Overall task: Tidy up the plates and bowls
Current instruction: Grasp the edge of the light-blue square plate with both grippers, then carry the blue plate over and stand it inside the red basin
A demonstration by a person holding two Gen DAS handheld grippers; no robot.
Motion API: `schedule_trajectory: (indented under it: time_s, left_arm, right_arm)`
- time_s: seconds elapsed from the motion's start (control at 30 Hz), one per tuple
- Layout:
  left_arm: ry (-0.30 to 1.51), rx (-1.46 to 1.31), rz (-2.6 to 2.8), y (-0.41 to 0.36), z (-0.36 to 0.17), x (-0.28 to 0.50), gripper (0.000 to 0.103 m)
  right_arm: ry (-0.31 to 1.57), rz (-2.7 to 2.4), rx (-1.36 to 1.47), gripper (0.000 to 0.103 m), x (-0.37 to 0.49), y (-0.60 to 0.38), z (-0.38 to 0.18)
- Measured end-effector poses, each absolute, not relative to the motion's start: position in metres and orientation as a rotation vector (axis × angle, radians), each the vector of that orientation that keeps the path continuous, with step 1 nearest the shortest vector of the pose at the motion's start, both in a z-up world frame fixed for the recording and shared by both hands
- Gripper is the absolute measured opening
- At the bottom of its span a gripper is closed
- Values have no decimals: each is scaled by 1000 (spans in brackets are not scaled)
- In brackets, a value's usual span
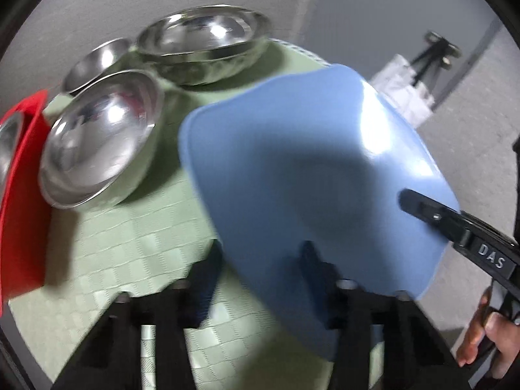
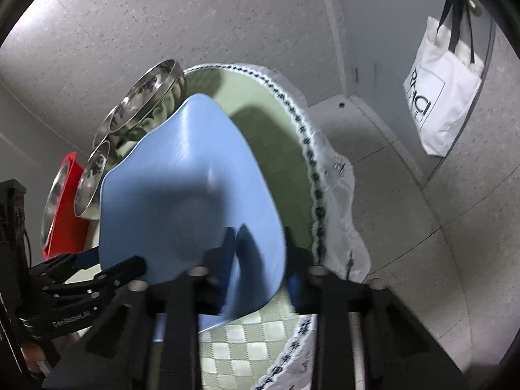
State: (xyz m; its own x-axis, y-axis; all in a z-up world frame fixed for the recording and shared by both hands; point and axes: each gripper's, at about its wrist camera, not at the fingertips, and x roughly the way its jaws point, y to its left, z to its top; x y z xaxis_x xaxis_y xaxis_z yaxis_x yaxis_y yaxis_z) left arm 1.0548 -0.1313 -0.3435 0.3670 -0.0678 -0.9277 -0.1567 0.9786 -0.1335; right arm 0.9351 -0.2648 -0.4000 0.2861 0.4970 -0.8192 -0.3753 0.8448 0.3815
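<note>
A light blue square plate point(image 1: 308, 175) is held tilted above the green checked tablecloth point(image 1: 130, 250); it also shows in the right wrist view point(image 2: 182, 201). My left gripper point(image 1: 263, 260) has its fingers on either side of the plate's near edge. My right gripper point(image 2: 260, 247) grips the plate's other edge, and one of its fingers point(image 1: 432, 213) shows across the plate in the left wrist view. Steel bowls stand on the cloth: a near one point(image 1: 100, 136), a large far one point(image 1: 201, 42) and a small one point(image 1: 97, 58).
A red plate point(image 1: 22, 201) with a steel bowl point(image 1: 8, 143) on it lies at the table's left edge. A white tote bag point(image 2: 445, 97) hangs on the wall to the right. The table's lace-trimmed edge point(image 2: 318, 201) drops to a tiled floor.
</note>
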Motion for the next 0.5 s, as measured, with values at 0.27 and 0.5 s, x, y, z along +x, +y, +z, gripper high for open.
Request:
schedule_trajectory:
  time_s: [0.27, 0.5]
  left_arm:
    - [1126, -166, -61, -122, -323, 1047, 24]
    - [1009, -152, -182, -83, -273, 1009, 24]
  right_arm:
    - [1074, 505, 139, 14, 904, -269, -374]
    - [959, 434, 162, 14, 854, -256, -318]
